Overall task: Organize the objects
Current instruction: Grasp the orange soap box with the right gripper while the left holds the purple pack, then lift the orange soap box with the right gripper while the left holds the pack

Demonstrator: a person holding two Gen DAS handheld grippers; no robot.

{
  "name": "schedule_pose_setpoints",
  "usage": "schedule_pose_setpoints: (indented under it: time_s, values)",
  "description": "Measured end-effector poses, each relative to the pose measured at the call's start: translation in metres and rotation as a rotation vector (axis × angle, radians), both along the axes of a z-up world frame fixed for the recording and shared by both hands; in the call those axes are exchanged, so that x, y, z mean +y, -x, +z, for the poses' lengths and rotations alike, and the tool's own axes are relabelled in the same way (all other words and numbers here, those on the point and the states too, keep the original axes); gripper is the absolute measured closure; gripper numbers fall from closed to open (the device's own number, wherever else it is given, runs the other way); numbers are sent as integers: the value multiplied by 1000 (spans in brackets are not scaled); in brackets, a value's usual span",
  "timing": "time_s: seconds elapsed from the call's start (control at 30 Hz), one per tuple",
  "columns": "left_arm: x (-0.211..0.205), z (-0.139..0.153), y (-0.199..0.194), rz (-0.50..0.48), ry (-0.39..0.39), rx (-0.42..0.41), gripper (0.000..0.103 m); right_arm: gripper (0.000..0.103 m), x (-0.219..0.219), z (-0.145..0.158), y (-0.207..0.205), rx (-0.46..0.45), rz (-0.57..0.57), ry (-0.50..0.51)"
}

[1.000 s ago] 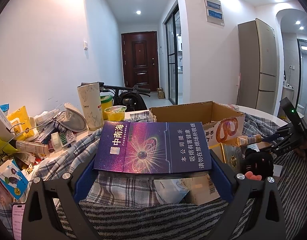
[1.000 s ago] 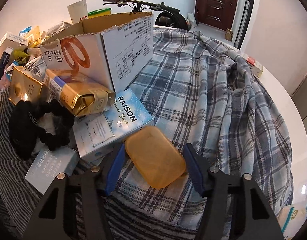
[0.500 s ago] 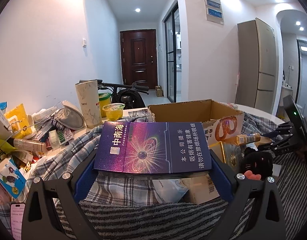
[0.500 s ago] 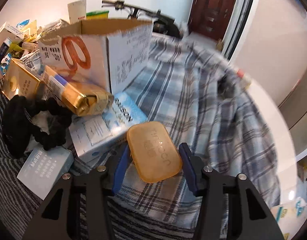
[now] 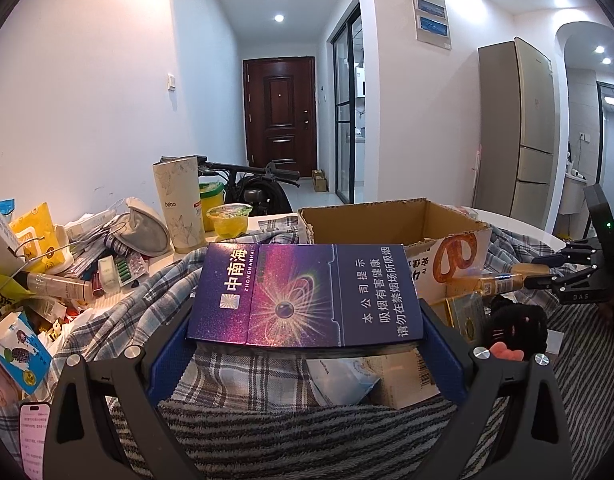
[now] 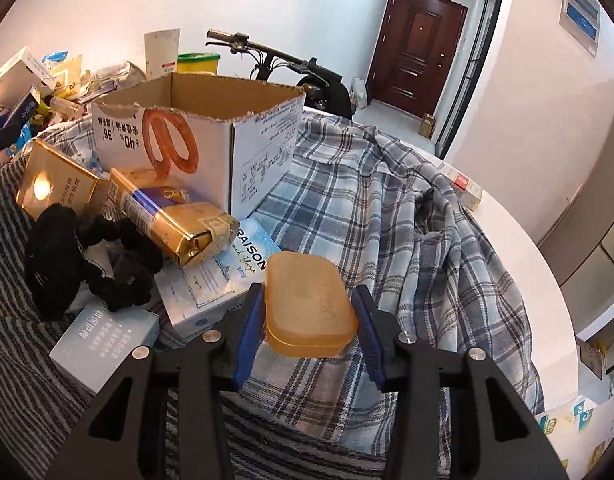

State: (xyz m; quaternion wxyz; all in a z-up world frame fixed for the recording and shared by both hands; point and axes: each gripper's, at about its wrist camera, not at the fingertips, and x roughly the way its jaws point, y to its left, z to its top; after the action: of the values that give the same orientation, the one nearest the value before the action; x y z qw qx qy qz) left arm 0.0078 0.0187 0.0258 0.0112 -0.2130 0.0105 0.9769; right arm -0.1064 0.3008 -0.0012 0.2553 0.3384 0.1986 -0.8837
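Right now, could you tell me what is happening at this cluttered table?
A person is sorting clutter with a pair of tongs in each hand. The left tongs hold a purple cigarette carton flat before the open cardboard box. The right tongs have just been closing and now grip an orange plastic case above the plaid cloth.

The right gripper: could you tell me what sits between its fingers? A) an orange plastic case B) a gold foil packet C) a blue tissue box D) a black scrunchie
A: the right gripper has its blue pads pressed on both sides of the orange plastic case.
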Motion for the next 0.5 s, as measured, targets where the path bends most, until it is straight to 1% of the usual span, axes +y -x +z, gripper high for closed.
schedule_pose_setpoints:
  time_s: [0.2,0.37,0.5]
  values:
    - [0,0,0,0,-1,0,3,60,1,7,-8,46,-3,10]
    - [0,0,0,1,-1,0,3,61,0,18,-24,142,8,17]
    - [1,0,-2,4,-3,1,3,61,5,27,-29,182,1,46]
